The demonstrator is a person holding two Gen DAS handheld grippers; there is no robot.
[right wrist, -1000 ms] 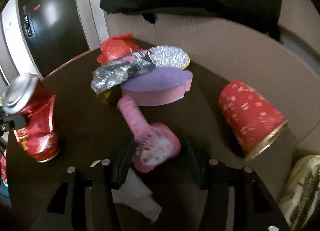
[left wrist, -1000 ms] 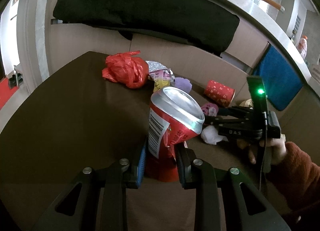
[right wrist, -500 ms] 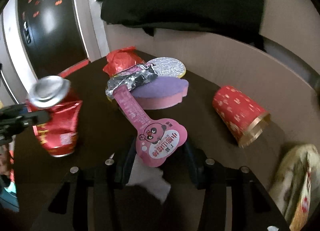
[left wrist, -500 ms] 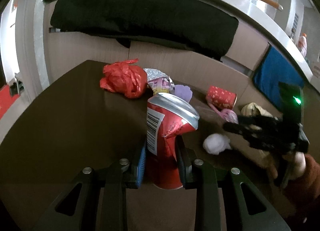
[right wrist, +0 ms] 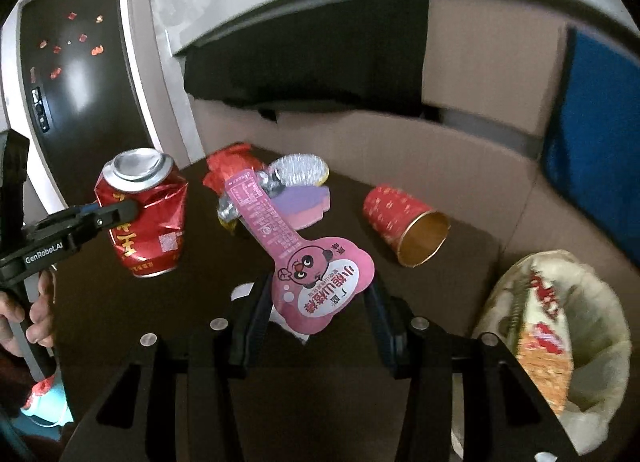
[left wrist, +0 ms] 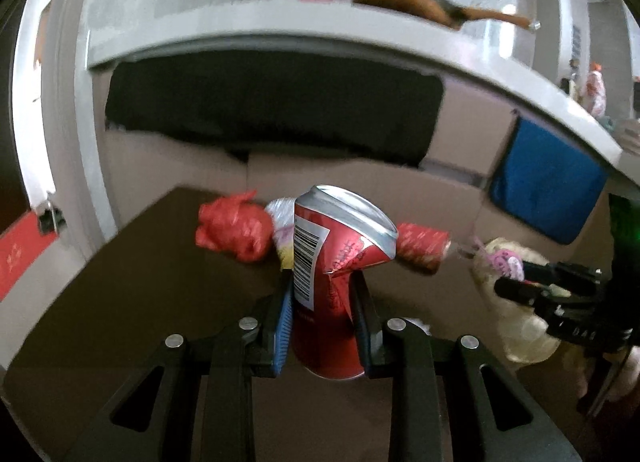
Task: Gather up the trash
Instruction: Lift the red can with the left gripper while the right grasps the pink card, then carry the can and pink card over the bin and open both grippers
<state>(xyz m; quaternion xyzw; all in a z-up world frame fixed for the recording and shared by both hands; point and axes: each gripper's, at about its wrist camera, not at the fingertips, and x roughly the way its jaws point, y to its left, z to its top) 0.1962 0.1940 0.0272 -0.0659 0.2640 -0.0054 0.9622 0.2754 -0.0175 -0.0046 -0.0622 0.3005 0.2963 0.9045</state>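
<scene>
Already both hand-held grippers were loaded: the left hand-held gripper (left wrist: 322, 314) clamped the dented can (left wrist: 336, 274), and the right hand-held gripper (right wrist: 318, 318) pinched a pink wrapper (right wrist: 320, 290) by its edges, which seemed likely to slip free before reaching the bag (right wrist: 600, 342) at four o'clock.

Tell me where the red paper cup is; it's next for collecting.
The red paper cup lies on its side on the dark table, right of the purple sponge.

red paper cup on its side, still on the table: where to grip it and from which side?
Grip the red paper cup across its round wall near mid-length, coming from above. It lies on the dark table with its gold-lined open mouth turned toward the right wrist camera, so the curved sides are free. Squeeze lightly: thin paper probably crushes, and the rim end looks stiffest. Both grippers are full now.
</scene>
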